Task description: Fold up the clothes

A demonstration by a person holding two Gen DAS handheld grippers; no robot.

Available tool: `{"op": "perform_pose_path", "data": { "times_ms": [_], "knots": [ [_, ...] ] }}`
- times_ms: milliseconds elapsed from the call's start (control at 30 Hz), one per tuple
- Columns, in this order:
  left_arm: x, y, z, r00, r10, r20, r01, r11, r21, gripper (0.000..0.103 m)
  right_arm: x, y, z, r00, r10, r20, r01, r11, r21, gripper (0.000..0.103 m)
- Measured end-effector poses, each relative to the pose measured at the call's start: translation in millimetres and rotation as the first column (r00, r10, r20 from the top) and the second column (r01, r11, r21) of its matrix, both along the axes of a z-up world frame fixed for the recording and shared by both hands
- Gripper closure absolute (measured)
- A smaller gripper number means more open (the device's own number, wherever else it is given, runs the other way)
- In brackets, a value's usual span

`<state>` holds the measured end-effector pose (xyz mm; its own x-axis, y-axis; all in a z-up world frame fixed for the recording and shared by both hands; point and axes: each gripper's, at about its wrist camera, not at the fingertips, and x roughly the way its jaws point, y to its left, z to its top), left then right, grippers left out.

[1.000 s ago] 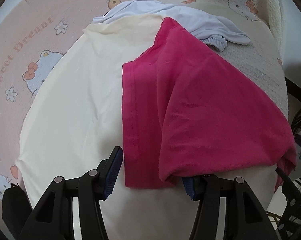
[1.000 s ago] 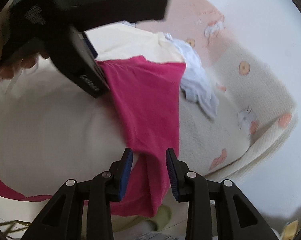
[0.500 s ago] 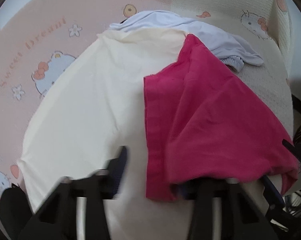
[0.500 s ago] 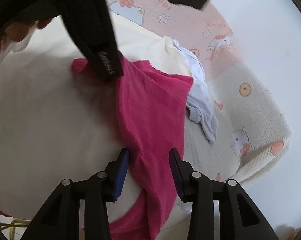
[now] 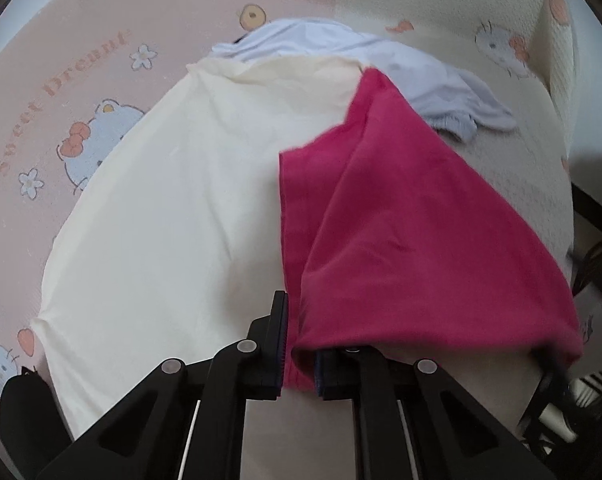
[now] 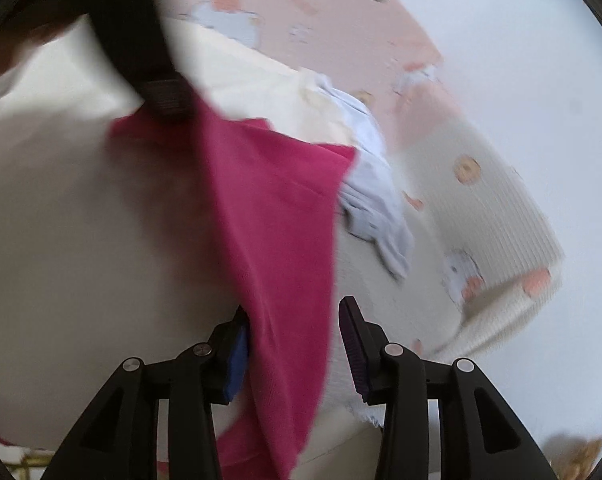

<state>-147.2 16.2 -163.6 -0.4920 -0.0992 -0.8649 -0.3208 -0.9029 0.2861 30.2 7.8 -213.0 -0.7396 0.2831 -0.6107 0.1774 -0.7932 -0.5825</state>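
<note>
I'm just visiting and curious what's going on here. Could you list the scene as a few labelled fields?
surface: bed with cartoon-cat sheet
garment being folded: pink garment, lying partly on a cream cloth
other clothing: pale lilac garment, crumpled beyond the pink one
left hand-held gripper: shut on the pink garment's near edge
right hand-held gripper: open, pink fabric between its fingers

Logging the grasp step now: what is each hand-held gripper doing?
Left hand-held gripper: closed on the pink garment.
Right hand-held gripper: open, pink garment lying between its fingers, not pinched.
</note>
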Motion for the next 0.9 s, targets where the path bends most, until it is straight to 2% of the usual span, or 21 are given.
{"op": "perform_pose_path", "data": {
  "times_ms": [33, 67, 133, 200, 267, 367, 433, 533, 633, 733, 833, 900],
  "knots": [
    [2.7, 2.2, -2.0, 1.000, -0.009, 0.005, 0.009, 1.000, -0.020, 0.092, -2.0, 5.1, 1.2, 1.000, -0.023, -0.002, 0.023, 1.000, -0.006, 0.086],
    [8.1, 6.8, -4.3, 0.999, -0.035, -0.008, 0.034, 0.998, -0.055, 0.091, -2.1, 10.8, 2.4, 0.999, -0.044, -0.006, 0.044, 0.999, -0.004, 0.095],
    [19.2, 16.1, -8.9, 0.995, -0.089, -0.033, 0.084, 0.988, -0.128, 0.091, 0.7, 20.7, 2.6, 0.998, -0.068, 0.008, 0.068, 0.998, -0.010, 0.097],
    [32.4, 27.3, -12.8, 0.985, -0.153, -0.085, 0.130, 0.965, -0.227, 0.091, 5.1, 29.9, 1.7, 0.996, -0.080, 0.032, 0.081, 0.996, -0.022, 0.097],
    [43.1, 35.9, -19.7, 0.967, -0.216, -0.134, 0.159, 0.925, -0.344, 0.091, 9.5, 39.0, 0.8, 0.994, -0.093, 0.056, 0.095, 0.995, -0.034, 0.097],
    [47.6, 37.7, -36.0, 0.951, -0.267, -0.158, 0.160, 0.858, -0.488, 0.091, 18.6, 42.1, 0.5, 0.993, -0.072, 0.089, 0.077, 0.996, -0.051, 0.097],
    [42.7, 30.8, -39.6, 0.954, -0.252, -0.165, 0.134, 0.847, -0.515, 0.091, 24.6, 37.4, -1.2, 0.995, -0.039, 0.094, 0.043, 0.998, -0.039, 0.097],
    [31.5, 13.8, -37.8, 0.968, -0.187, -0.168, 0.076, 0.854, -0.514, 0.091, 29.6, 31.4, -2.4, 0.994, 0.015, 0.109, -0.009, 0.999, -0.050, 0.097],
    [22.0, -3.6, -32.2, 0.981, -0.104, -0.165, 0.007, 0.864, -0.504, 0.091, 35.8, 24.1, -4.7, 0.992, 0.056, 0.110, -0.054, 0.998, -0.015, 0.097],
    [16.6, -25.4, -31.2, 0.992, 0.011, -0.126, -0.069, 0.882, -0.466, 0.091, 34.7, 29.5, -12.8, 0.986, 0.008, 0.165, -0.006, 1.000, -0.010, 0.097],
    [17.0, -55.3, -28.9, 0.987, 0.148, -0.070, -0.163, 0.922, -0.352, 0.091, 32.7, 43.4, -8.8, 0.983, -0.005, 0.185, 0.020, 0.997, -0.078, 0.097],
    [18.7, -74.9, -23.4, 0.972, 0.234, 0.010, -0.228, 0.955, -0.188, 0.091, 35.9, 47.1, -0.4, 0.985, 0.013, 0.171, 0.008, 0.992, -0.123, 0.096]
  ]
}}
